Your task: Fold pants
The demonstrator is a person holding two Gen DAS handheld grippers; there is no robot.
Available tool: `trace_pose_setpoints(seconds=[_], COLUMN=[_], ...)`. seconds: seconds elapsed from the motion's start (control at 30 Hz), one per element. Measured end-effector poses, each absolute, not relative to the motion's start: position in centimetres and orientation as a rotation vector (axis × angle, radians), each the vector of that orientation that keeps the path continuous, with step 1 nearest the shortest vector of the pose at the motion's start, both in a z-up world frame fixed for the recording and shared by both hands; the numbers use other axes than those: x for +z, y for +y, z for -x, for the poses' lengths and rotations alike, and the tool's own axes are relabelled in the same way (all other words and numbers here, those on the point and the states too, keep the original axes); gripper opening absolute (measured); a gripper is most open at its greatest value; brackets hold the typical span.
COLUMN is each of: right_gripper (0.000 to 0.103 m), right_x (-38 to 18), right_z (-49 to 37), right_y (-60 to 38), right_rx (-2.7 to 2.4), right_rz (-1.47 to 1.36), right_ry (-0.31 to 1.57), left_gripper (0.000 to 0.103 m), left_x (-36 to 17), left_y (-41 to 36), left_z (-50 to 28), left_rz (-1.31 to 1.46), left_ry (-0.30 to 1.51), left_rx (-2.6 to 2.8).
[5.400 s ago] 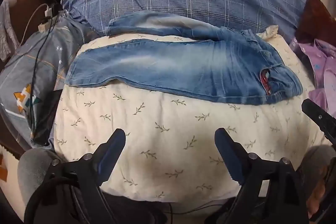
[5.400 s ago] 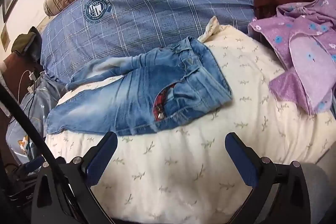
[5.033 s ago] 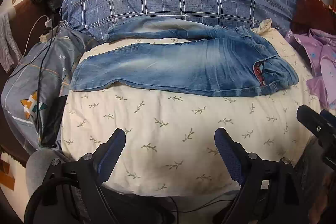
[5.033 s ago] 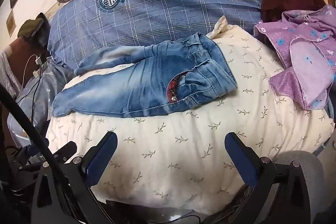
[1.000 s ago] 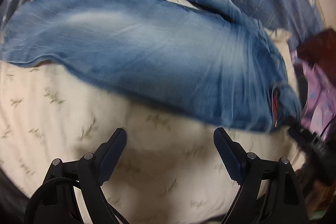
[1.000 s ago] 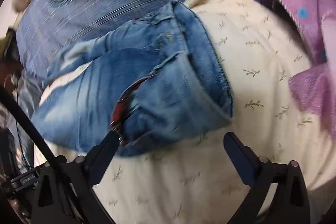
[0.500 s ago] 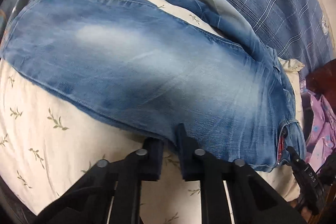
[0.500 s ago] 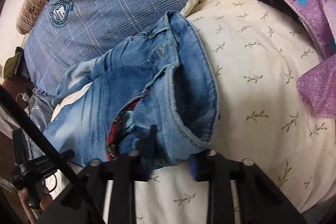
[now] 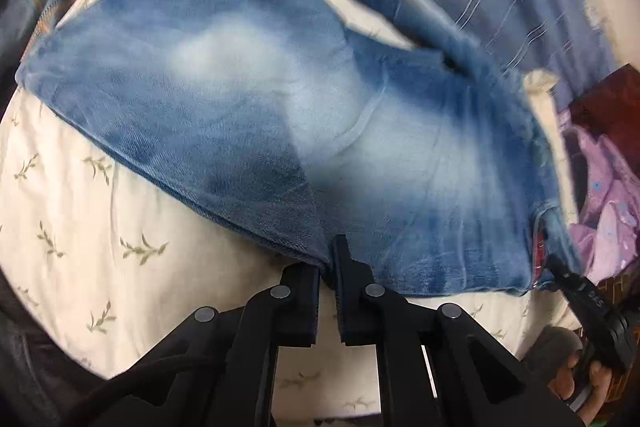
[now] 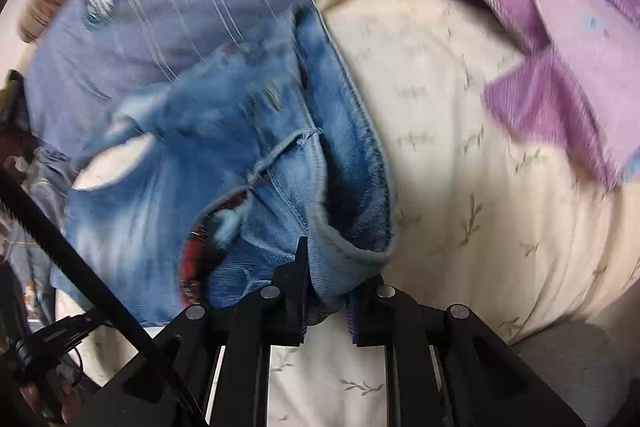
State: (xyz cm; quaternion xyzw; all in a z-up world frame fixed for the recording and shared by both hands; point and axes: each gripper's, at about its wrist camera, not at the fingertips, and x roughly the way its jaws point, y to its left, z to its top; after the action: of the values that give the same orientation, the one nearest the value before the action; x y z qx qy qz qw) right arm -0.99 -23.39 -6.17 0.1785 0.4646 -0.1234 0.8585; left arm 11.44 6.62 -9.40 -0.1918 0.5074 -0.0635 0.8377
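We are now clenching the left claw (image 9: 328,269) on the jeans' (image 9: 280,115) near leg edge, right claw (image 10: 326,291) closing on the waistband, both previously open, ready to fold.

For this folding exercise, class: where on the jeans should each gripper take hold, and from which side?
Grip the jeans along their near long edge, coming in from the bare cream duvet side. The left gripper pinches the leg's side seam there; the right gripper's jaws are closing on the thick waistband corner. Both edges lie exposed and liftable.
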Motion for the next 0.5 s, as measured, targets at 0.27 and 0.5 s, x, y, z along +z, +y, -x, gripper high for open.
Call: trace_pose_setpoints(seconds=[0.27,0.5], right_gripper=[0.058,0.086], right_x=[-5.0,-3.0], right_z=[2.5,5.4], right_y=[-21.3,-17.3], right_rx=[-0.304,-0.226], right_rz=[-0.270,-0.216], right_ry=[0.900,0.813], left_gripper=[0.043,0.052], left_x=[-8.3,-7.4], left_y=[6.8,7.8], left_z=[-8.3,-3.8], left_rz=[0.310,0.279], left_ry=[1.026,0.944], left_rx=[-0.110,-0.112])
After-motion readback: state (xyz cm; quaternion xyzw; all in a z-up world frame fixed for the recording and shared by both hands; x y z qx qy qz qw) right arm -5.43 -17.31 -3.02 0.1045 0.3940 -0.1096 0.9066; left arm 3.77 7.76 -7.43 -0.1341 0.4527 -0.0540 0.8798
